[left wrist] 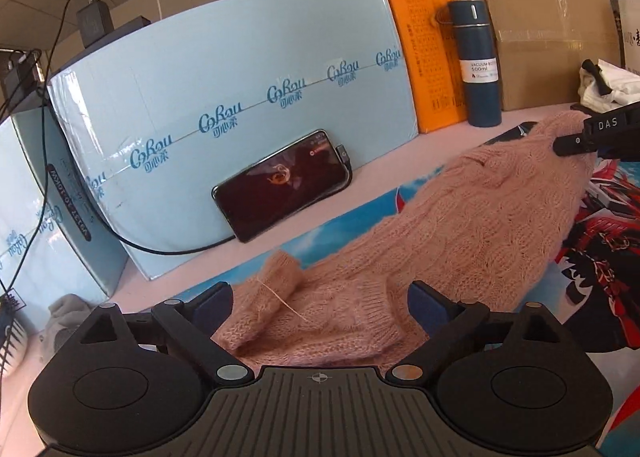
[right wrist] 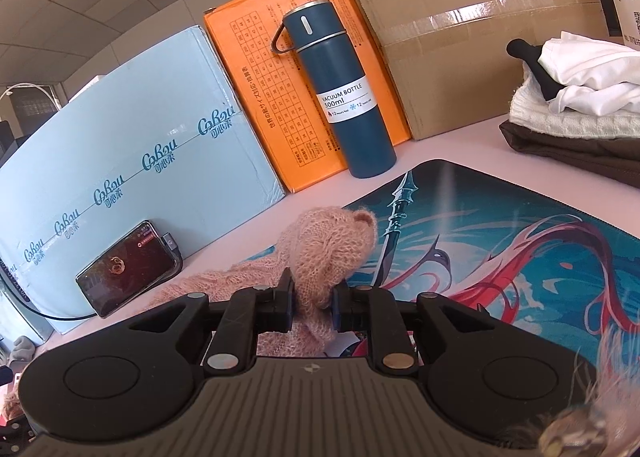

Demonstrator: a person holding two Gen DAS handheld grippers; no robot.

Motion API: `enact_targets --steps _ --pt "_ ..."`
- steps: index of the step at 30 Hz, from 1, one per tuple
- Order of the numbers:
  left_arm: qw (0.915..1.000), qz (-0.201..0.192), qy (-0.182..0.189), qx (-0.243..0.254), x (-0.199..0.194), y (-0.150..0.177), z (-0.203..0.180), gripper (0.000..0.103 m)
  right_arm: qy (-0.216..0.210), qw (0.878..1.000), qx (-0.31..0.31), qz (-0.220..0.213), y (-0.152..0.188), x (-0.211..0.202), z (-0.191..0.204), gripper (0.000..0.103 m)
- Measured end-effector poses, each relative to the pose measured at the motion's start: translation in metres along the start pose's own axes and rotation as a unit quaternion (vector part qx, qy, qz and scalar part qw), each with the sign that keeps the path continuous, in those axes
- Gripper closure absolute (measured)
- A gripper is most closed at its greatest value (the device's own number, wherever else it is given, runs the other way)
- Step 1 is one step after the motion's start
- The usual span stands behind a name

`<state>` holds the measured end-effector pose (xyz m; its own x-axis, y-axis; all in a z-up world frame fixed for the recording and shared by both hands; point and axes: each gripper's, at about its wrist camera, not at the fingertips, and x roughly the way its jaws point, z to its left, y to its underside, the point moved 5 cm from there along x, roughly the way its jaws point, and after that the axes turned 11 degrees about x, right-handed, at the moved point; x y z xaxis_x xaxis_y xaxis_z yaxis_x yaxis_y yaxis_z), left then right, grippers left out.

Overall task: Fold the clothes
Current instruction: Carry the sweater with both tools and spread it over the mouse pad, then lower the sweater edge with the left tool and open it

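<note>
— What did the left wrist view show?
— The left tool (left wrist: 320,305) stood spread wide, gripping nothing, over the near edge of the pink knitted sweater (left wrist: 460,225). The sweater lay across the printed mat (left wrist: 600,257) on the surface, and the right tool (left wrist: 560,145) pinched its far end.

— And the right wrist view?
— The right tool (right wrist: 312,297) was clenched on a bunch of the sweater (right wrist: 328,253), with the blue vacuum bottle (right wrist: 344,97) upright beyond and folded clothes (right wrist: 580,97) stacked well apart.

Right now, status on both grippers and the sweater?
Left gripper open over sweater hem. Right gripper shut on sweater. Nothing blocking; phone and bottle behind.
</note>
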<state>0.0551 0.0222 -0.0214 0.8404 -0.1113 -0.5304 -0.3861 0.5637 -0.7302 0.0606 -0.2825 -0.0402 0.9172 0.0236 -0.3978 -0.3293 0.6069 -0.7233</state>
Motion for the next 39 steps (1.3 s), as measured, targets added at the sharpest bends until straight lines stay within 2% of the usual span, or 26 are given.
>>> enact_targets --steps 3,7,8,9,11,13,16,19,22,26,30,34,39 --pt "0.9992 0.036 0.009 -0.016 0.016 0.01 -0.003 0.007 0.0 1.0 -0.001 0.003 0.0 0.002 0.0 0.087" --pt "0.9973 0.047 0.018 -0.054 0.021 0.018 0.004 0.01 0.004 1.0 -0.004 0.012 0.002 0.005 -0.001 0.087" --pt "0.9965 0.047 0.02 -0.067 0.021 0.019 0.007 0.015 0.006 1.0 -0.004 0.013 0.002 0.006 -0.001 0.086" --pt "0.9955 0.048 0.018 -0.08 0.022 0.02 0.011 0.025 0.007 1.0 -0.005 0.014 0.003 0.007 -0.001 0.086" --pt "0.9932 0.05 0.014 -0.104 0.022 0.024 0.02 0.061 0.01 1.0 -0.007 0.016 0.003 0.008 -0.002 0.086" --pt "0.9916 0.051 0.003 -0.119 0.021 0.028 0.031 0.078 0.012 1.0 -0.009 0.017 0.003 0.009 -0.002 0.086" --pt "0.9897 0.041 -0.007 -0.137 0.015 0.033 0.041 0.085 0.013 1.0 -0.009 0.021 0.004 0.01 -0.003 0.086" --pt "0.9894 0.028 -0.055 -0.132 0.007 0.031 0.051 0.086 0.014 1.0 -0.008 0.023 0.004 0.011 -0.004 0.086" --pt "0.9847 0.01 -0.098 -0.144 -0.003 0.031 0.067 0.086 0.014 1.0 -0.01 0.018 0.002 0.01 -0.003 0.086" --pt "0.9735 -0.017 -0.141 -0.179 -0.016 0.034 0.091 0.087 0.013 1.0 -0.017 0.008 -0.002 0.01 -0.002 0.087" --pt "0.9627 -0.039 -0.175 -0.202 -0.025 0.034 0.109 0.087 0.03 0.999 -0.028 -0.021 -0.015 0.009 0.001 0.088" --pt "0.9526 -0.073 -0.16 -0.248 -0.026 0.035 0.122 0.088 0.043 0.998 -0.02 -0.037 -0.032 0.016 0.001 0.088" --pt "0.9349 -0.1 -0.119 -0.319 -0.019 0.047 0.137 0.088 0.05 0.997 -0.03 -0.059 -0.046 0.024 0.006 0.088"
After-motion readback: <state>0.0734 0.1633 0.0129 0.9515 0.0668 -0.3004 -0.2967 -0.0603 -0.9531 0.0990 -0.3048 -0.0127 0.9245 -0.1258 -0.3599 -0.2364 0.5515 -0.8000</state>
